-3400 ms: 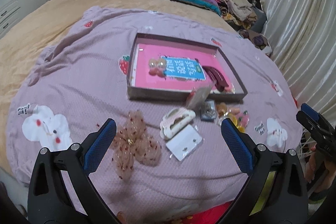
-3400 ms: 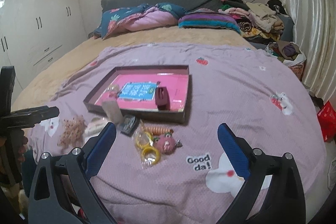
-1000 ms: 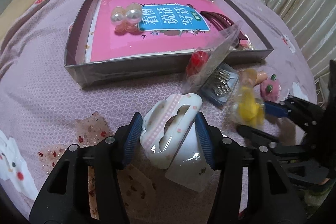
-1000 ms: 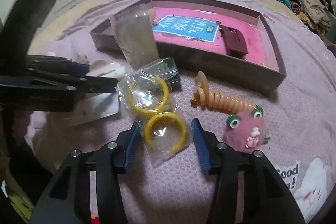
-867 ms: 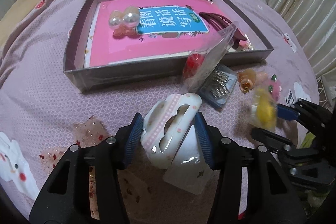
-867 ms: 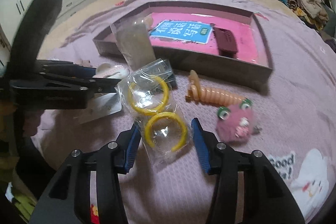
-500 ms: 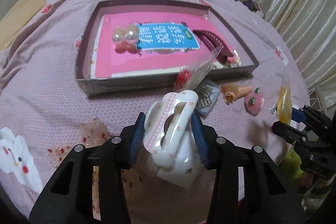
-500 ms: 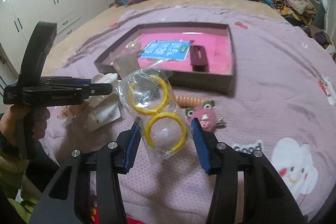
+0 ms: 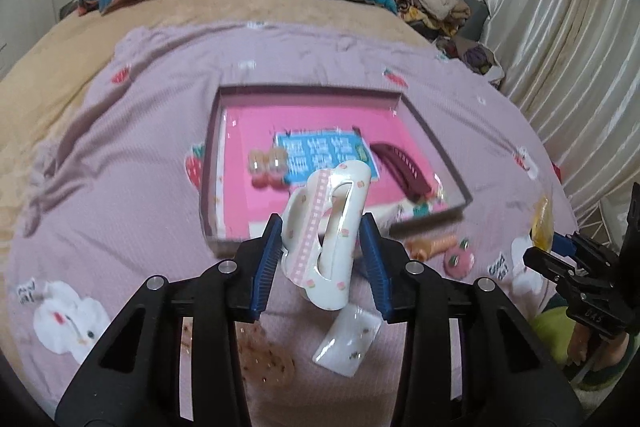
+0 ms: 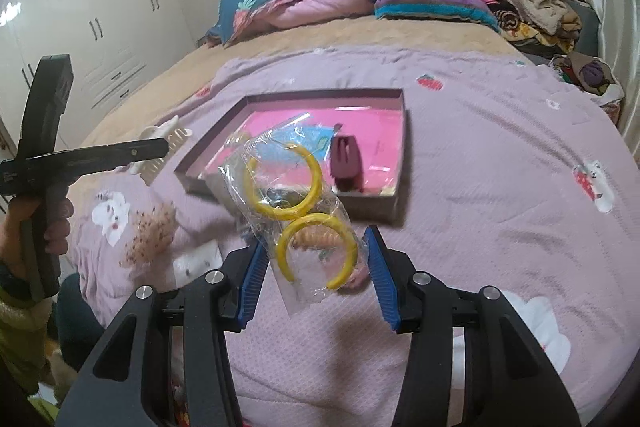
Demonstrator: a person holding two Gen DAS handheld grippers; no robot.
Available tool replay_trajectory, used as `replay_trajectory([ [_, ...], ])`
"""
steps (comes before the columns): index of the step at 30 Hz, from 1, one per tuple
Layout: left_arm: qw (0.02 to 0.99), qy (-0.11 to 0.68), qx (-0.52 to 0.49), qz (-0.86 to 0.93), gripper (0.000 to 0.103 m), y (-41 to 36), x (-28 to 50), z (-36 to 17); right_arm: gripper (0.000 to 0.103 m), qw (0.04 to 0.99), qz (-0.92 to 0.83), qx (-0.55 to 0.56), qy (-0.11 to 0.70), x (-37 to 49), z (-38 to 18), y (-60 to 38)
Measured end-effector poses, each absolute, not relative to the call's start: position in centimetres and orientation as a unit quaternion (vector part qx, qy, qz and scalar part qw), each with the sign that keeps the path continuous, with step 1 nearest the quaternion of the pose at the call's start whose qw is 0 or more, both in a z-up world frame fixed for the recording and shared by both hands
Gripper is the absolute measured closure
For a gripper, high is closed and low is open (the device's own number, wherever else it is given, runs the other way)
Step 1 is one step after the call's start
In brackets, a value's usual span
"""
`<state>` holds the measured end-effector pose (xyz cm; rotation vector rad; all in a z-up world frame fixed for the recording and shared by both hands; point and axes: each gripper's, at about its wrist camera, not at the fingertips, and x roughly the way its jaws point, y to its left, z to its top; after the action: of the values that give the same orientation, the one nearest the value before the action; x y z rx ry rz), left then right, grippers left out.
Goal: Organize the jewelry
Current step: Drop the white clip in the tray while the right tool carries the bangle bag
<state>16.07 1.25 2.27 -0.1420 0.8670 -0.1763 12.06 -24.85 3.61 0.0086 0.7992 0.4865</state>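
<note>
Your left claw (image 9: 323, 261) is clenched on a white hair claw clip (image 9: 327, 239) with a pink checked stripe, which you hold up in the air, tilted, above the lilac blanket (image 9: 120, 163) on the bed. Your right claw (image 10: 316, 269) grips a clear plastic bag (image 10: 296, 215) holding two yellow open hoops (image 10: 298, 211), also lifted clear of the blanket. In the right wrist view the bag hangs in front of the near edge of the tray. The shallow dark-walled tray (image 9: 436, 151) lies ahead of both claws, its floor pink with a blue printed card (image 9: 320, 153). Inside it: a pair of pearl-like ornaments (image 9: 267, 163) beside the card, and a maroon hair clip (image 9: 400, 167) toward the right wall. On the blanket between tray and right claw lie an orange spiral piece (image 9: 430, 243) and a pink fuzzy clip (image 9: 459, 259), close together. Below the held white clip, a small clear packet (image 9: 347, 343) lies on the blanket, with a brownish glittery item (image 9: 266, 359) just to its left; detail there is blurred.
</note>
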Motion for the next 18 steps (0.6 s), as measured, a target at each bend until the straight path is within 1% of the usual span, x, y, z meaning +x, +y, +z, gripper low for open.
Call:
replay_trajectory([
  [8, 0.907, 0.406, -0.066, -0.090, 0.072, 0.8, 18.1, 3.6, 0.056, 0.906, 0.217, 0.011, 0.364, 13.7, 5.9, -26.2],
  [18, 0.906, 0.405, -0.062, -0.109, 0.072, -1.0, 20.9, 3.5, 0.056, 0.919, 0.189, 0.007, 0.345, 16.9, 7.6, -26.5],
])
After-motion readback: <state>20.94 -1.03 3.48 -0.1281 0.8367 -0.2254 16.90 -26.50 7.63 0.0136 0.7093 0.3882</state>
